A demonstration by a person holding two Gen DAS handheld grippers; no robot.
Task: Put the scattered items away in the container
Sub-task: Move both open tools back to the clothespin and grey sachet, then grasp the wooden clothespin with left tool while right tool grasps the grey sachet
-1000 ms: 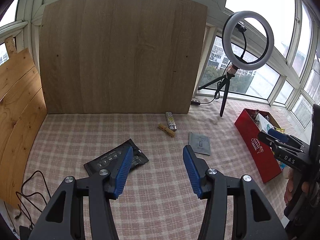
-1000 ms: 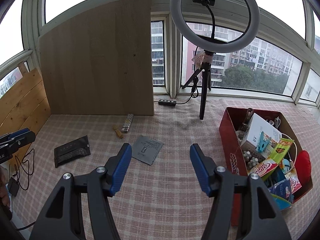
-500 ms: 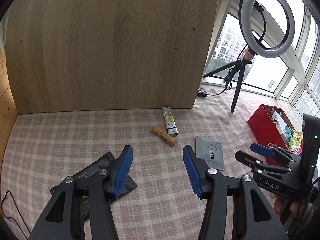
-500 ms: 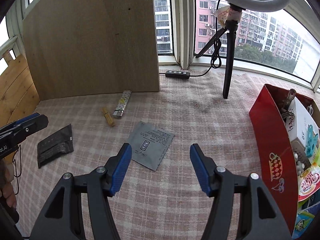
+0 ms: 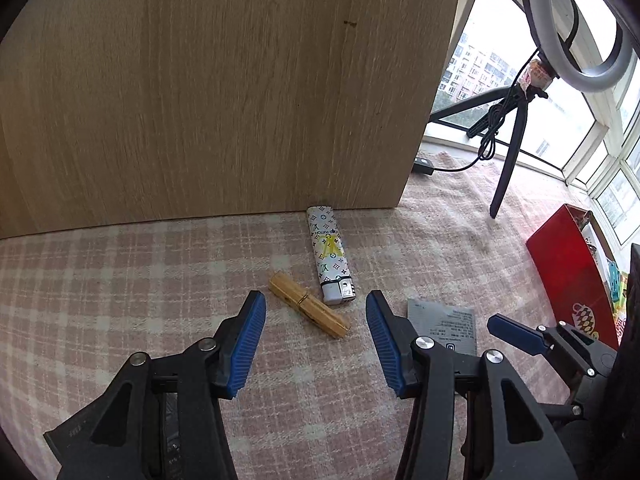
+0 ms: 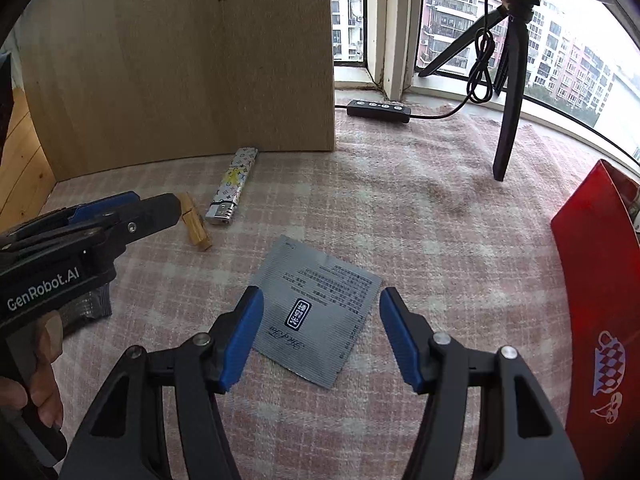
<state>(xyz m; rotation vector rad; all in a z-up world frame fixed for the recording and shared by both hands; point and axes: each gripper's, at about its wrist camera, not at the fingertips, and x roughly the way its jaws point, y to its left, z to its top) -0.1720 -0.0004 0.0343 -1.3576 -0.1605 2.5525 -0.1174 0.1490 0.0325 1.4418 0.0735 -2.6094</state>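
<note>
With both hand-held grippers spread apart and empty, the left hand-held gripper should straddle the wooden clothespin beside the lighter, while the right hand-held gripper pinches the flat grey sachet by one edge.

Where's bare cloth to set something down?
Free: pink checked cloth between grey foil sachet, black tripod leg and red box. Crowded: wooden clothespin against patterned lighter, by the wooden board.
</note>
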